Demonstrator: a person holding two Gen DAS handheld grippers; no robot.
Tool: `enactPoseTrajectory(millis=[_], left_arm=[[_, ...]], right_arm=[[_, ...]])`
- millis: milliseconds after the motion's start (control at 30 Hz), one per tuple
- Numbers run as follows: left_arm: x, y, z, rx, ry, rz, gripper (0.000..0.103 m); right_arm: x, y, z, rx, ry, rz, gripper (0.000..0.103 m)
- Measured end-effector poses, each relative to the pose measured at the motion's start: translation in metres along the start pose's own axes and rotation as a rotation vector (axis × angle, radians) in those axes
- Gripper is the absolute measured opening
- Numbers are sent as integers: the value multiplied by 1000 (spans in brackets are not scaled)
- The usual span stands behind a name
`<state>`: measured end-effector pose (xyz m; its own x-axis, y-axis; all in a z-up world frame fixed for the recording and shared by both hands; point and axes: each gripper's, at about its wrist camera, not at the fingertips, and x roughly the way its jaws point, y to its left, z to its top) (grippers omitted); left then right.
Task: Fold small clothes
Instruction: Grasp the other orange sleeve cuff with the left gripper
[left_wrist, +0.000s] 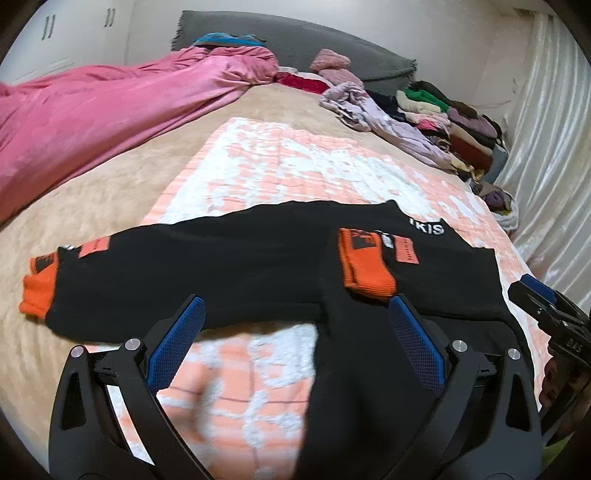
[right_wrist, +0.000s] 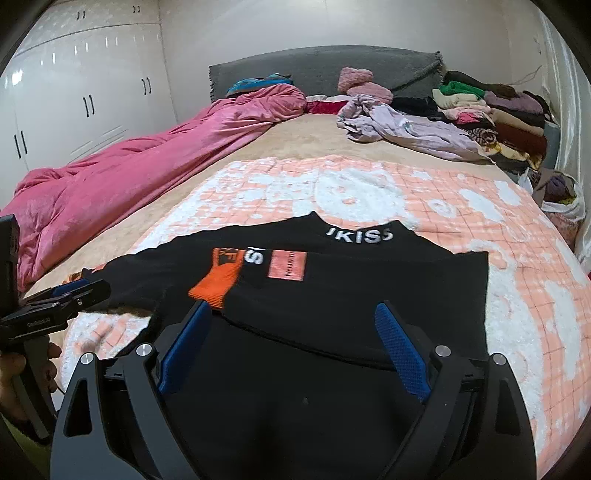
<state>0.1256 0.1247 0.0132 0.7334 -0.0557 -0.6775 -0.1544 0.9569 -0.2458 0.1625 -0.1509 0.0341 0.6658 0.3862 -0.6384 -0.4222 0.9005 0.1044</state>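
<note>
Lying flat on the peach-and-white blanket (right_wrist: 461, 206) near the foot of the bed (right_wrist: 295, 140), the black top (right_wrist: 332, 295) is partly folded: one sleeve with an orange cuff (right_wrist: 216, 282) is already turned in across the body, while the other sleeve (left_wrist: 147, 258) stretches out to the left, its cuff (left_wrist: 37, 288) resting on the tan sheet.

Both tools hover low over the near edge of the garment. The left gripper (left_wrist: 295, 321) has its jaws wide apart and holds nothing; the right gripper (right_wrist: 293, 325) likewise stands wide open over the hem, empty.

I judge the top to be light, soft knit that will drape and sag rather than keep a shape, so a pinch on a single layer would likely drag the folded sleeve out of place. The ribbed cuffs look thicker and should give firmer purchase. For the outstretched sleeve, the cuff end seems the best hold; for the body, the hem corners, taking all layers together. The fleecy blanket may cling to the fabric, so lifting before carrying across looks wiser than sliding.
</note>
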Motion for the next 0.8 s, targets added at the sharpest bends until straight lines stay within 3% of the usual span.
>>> enactPoseTrajectory(millis=[500,800], left_arm=[[-28,75,-5,-138,-35,100,93],[-42,141,-11,-257,-42,195,93]], right_arm=[[17,61,18,-72,-2,85,92],[36,85,19,-90,33,108,92]])
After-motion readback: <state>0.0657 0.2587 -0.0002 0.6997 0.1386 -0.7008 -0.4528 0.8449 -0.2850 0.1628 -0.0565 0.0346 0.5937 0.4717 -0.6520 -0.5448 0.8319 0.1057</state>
